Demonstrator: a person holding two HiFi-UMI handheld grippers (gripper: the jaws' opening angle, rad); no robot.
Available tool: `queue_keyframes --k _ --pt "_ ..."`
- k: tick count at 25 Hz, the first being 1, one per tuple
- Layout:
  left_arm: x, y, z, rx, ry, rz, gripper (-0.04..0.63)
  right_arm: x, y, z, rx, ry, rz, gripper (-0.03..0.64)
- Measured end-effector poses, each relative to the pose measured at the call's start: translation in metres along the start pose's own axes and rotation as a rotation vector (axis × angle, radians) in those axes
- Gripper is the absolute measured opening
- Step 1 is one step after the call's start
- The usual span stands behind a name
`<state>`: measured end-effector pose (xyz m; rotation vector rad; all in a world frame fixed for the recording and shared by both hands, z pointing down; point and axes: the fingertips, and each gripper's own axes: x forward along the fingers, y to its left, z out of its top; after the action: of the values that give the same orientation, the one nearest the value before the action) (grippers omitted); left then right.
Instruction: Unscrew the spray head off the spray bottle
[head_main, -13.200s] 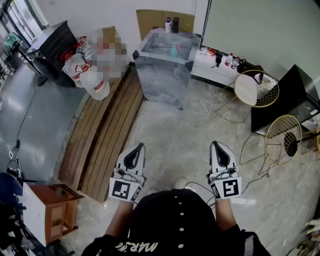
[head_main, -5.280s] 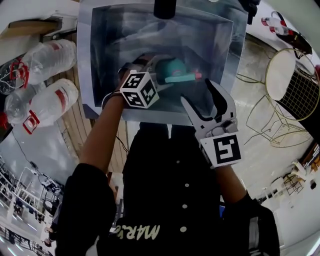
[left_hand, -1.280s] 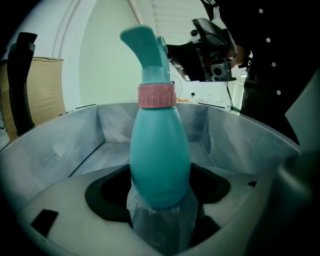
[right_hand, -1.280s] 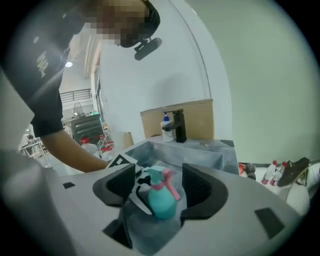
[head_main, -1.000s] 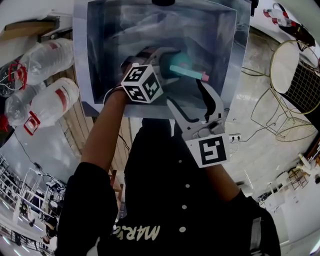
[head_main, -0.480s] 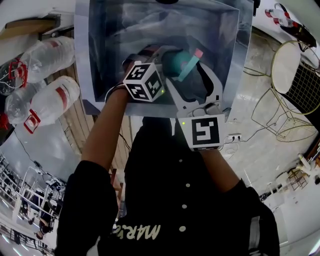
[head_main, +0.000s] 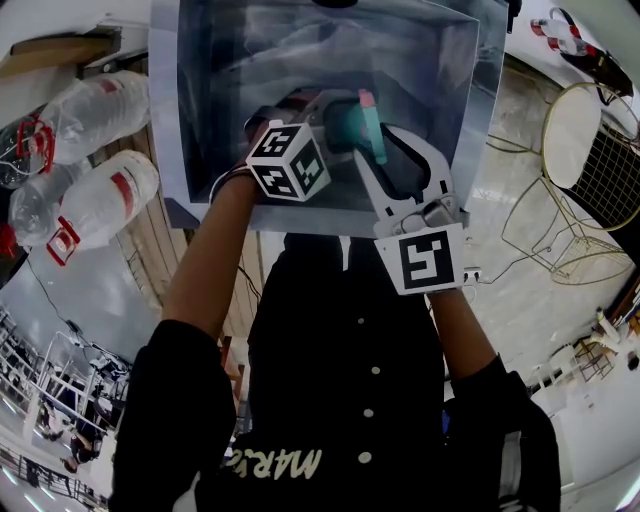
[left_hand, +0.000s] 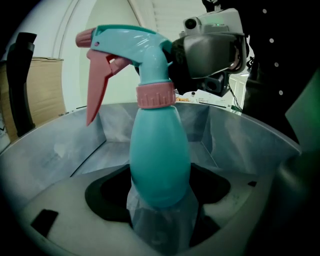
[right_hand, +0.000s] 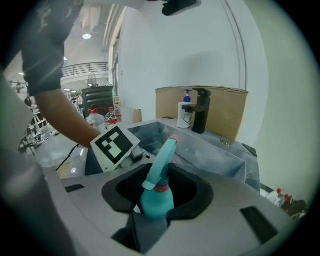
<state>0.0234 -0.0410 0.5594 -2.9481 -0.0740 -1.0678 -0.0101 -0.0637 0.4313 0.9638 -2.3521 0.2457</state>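
Note:
A teal spray bottle (left_hand: 160, 160) stands upright in my left gripper (left_hand: 160, 220), which is shut on its lower body. The bottle carries a teal spray head (left_hand: 135, 47) with a pink trigger and a pink collar (left_hand: 155, 95). In the head view the spray head (head_main: 352, 125) hangs over the steel basin (head_main: 200, 120), its pink nozzle pointing away from me. My right gripper (head_main: 383, 137) comes in from behind the head, its jaws closing. In the right gripper view the pads sit against the spray head (right_hand: 159, 172) near its collar, at my right gripper (right_hand: 152, 207).
Big clear water jugs (head_main: 95, 205) lie on the floor at the left. Gold wire chairs (head_main: 590, 150) stand at the right. A black tap (right_hand: 200, 117), a pump bottle (right_hand: 185, 115) and a cardboard sheet (right_hand: 225, 112) stand behind the basin.
The nozzle has swung from pointing right to pointing away from me. My right gripper has come up from below the bottle and closed in around the spray head. The left gripper has stayed put.

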Motion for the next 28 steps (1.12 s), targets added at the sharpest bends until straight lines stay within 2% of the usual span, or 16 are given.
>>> queue_keyframes --k 4,9,13,15,17,18,20,23,25,26,28 --pt "0.001 -0.001 0.001 0.012 0.005 -0.003 0.373 -0.005 0.002 -0.003 -0.081 -0.010 0.116 0.137" --pt "0.001 -0.001 0.000 0.014 0.004 -0.007 0.373 -0.007 0.004 -0.007 -0.214 -0.031 0.305 0.124" --pt "0.000 0.000 0.000 0.003 0.008 -0.003 0.373 -0.006 0.002 -0.007 -0.261 -0.007 0.372 0.119" --pt "0.000 0.000 0.000 0.005 0.011 0.000 0.373 -0.006 0.001 -0.009 -0.239 0.025 0.358 0.142" --pt "0.001 0.000 0.001 0.008 0.012 0.001 0.373 -0.006 0.002 -0.009 -0.195 0.059 0.318 0.234" --pt "0.001 0.000 0.001 0.009 0.012 0.001 0.373 -0.005 0.002 -0.009 -0.170 0.073 0.283 0.241" --pt "0.000 -0.001 0.000 0.009 0.012 0.001 0.373 0.001 0.002 -0.008 -0.120 0.100 0.200 0.241" --pt "0.001 0.000 0.000 0.009 0.013 0.002 0.373 0.015 0.001 -0.017 -0.079 0.153 0.122 0.241" --pt "0.001 0.000 0.001 0.010 0.014 0.001 0.373 0.022 0.000 -0.020 -0.073 0.171 0.098 0.216" --pt "0.001 0.000 0.001 0.010 0.015 0.001 0.373 0.024 0.000 -0.020 -0.072 0.170 0.097 0.171" --pt "0.001 0.000 0.001 0.011 0.015 0.001 0.373 0.023 0.001 -0.019 -0.077 0.156 0.120 0.166"
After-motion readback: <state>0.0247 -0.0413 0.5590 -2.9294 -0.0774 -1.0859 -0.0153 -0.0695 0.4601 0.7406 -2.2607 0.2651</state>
